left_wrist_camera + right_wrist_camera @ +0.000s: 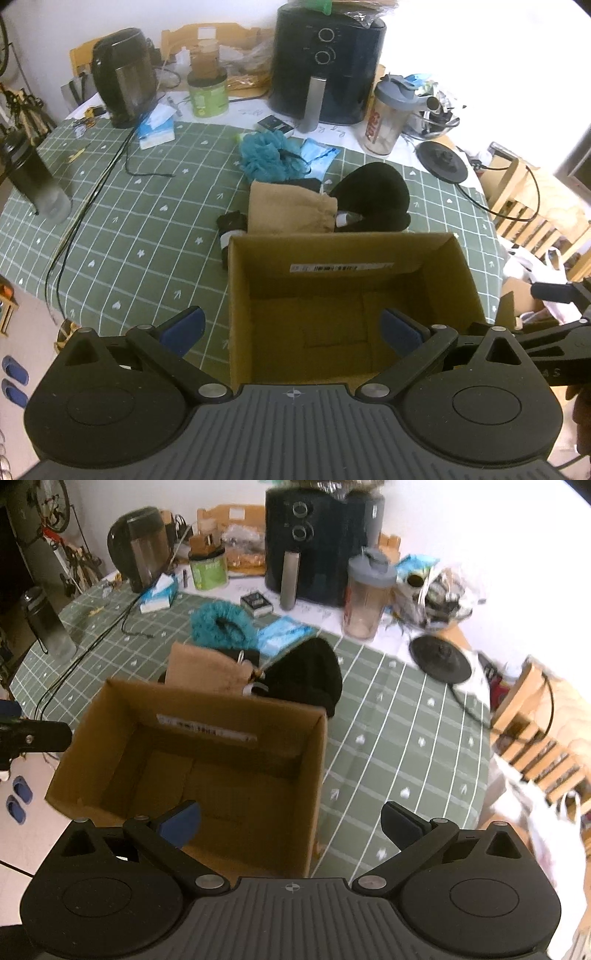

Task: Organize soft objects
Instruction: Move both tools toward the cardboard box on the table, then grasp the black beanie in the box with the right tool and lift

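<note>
Ahead of the left gripper, the cardboard box (343, 258) hides the near parts of the tan pouch (290, 210) and rolled black socks (231, 229); the box label's print is illegible.

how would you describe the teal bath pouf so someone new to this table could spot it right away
Start at the big dark air fryer at the back of the green checked tablecloth. Just in front of it lies the bath pouf, beyond the open cardboard box. It is the only frilly teal ball; the neighbouring tan pouch and black hat are smooth.
</note>
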`<action>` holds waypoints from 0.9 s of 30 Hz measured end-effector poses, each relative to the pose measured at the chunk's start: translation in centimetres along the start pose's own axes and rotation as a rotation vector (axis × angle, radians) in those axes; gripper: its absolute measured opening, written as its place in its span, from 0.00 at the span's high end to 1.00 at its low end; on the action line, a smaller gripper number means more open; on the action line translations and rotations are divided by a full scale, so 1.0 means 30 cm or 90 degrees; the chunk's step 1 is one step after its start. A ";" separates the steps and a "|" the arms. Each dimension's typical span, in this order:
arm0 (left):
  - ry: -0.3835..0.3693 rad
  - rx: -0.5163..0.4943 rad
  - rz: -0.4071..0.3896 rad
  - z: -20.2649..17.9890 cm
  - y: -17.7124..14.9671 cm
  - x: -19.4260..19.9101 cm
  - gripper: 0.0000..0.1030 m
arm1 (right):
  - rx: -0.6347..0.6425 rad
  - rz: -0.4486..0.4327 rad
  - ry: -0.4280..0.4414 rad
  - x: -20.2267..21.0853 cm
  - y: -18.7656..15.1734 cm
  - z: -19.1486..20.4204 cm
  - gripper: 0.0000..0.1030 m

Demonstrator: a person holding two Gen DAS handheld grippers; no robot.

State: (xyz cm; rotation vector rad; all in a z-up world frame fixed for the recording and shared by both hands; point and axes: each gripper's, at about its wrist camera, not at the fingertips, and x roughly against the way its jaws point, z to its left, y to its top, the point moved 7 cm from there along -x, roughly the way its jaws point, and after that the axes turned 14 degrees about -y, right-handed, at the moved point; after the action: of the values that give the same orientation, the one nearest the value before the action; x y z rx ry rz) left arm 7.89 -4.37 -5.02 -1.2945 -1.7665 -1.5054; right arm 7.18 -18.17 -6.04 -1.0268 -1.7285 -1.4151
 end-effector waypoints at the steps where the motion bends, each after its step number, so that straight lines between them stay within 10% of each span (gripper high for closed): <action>1: -0.003 -0.003 0.002 0.002 0.011 -0.008 0.00 | 0.006 -0.009 -0.004 0.000 0.009 0.000 0.00; 27: -0.073 -0.060 -0.046 0.072 0.114 -0.086 0.00 | -0.166 -0.035 0.009 -0.120 0.110 -0.227 0.00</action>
State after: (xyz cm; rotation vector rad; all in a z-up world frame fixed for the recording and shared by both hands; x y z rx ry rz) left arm 12.47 -3.42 -6.11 -1.4019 -1.8510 -1.5999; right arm 11.89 -25.11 -6.39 -1.1095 -1.6015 -1.7116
